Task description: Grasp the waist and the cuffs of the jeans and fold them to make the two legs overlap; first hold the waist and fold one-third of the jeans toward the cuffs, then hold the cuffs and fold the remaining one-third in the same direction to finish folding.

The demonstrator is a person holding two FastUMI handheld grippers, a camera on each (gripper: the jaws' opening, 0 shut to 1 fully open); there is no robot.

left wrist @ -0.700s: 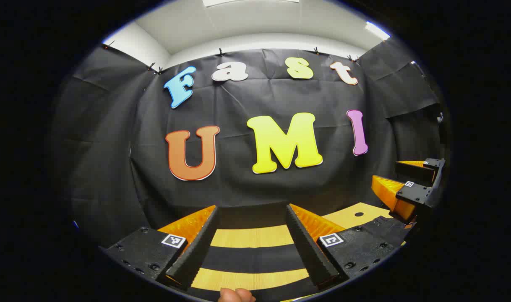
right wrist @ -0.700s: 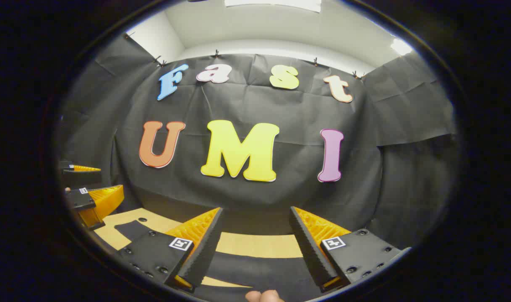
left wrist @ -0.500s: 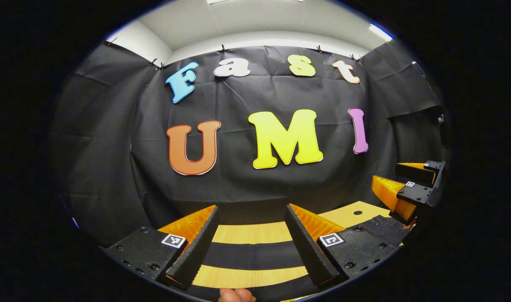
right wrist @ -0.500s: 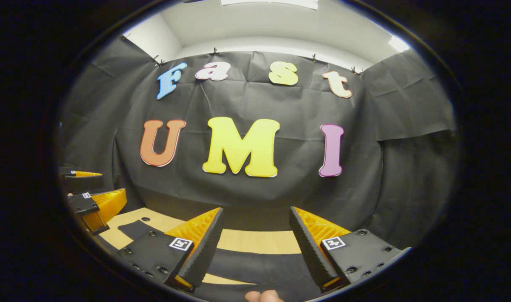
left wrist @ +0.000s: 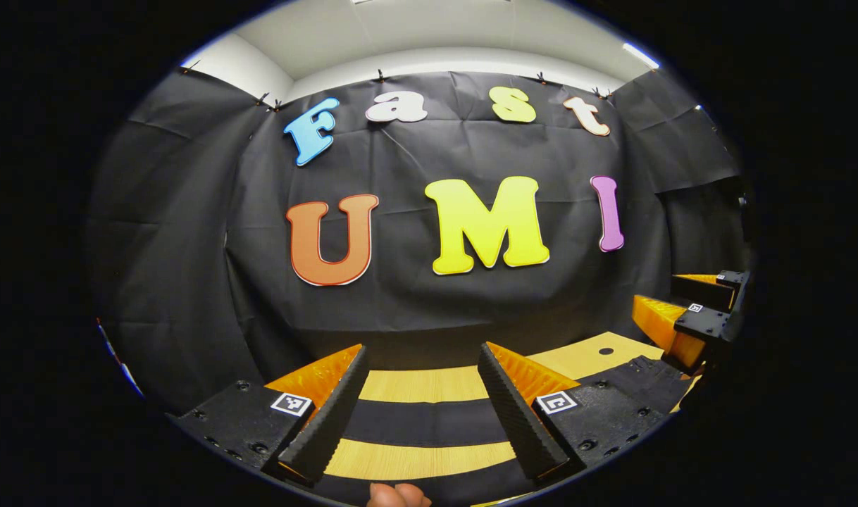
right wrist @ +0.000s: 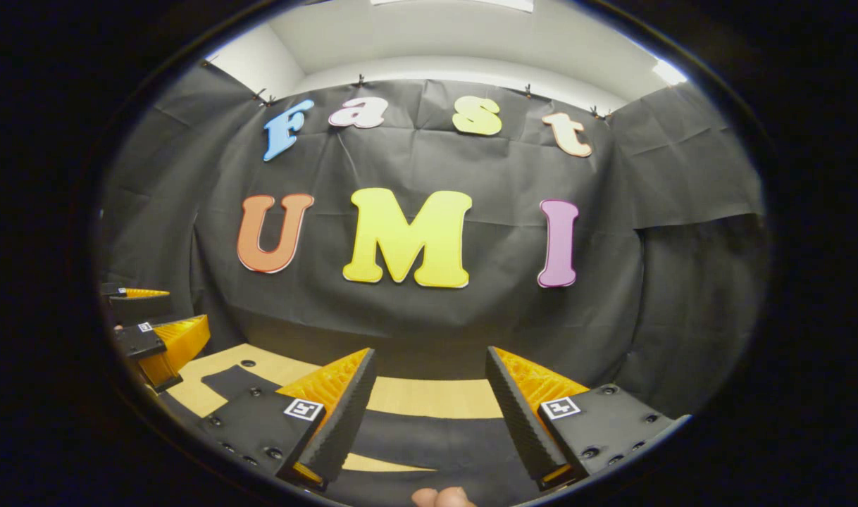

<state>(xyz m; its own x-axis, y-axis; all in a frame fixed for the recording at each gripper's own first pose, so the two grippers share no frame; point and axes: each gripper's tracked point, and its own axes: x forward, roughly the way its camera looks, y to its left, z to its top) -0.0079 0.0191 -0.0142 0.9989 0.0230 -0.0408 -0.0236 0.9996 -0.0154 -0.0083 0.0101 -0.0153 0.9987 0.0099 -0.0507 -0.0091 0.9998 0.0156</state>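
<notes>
The jeans are dark and lie in bands across the pale wooden table, with wood showing between the bands. My left gripper hovers open above them with nothing between its fingers. In the right gripper view the jeans spread under my right gripper, which is also open and holds nothing. A corner of the dark cloth reaches toward the left gripper, seen at the left edge. The right gripper appears at the right edge of the left gripper view.
The black cloth wall stands close behind the table's far edge. A small hole marks the tabletop near the right gripper. A person's fingertips show at the bottom of the left gripper view, and fingertips also show below the right gripper.
Both views have tipped slightly downward, so the wall has slid up and a little more table shows. Both grippers stay open; the jeans have not moved.
</notes>
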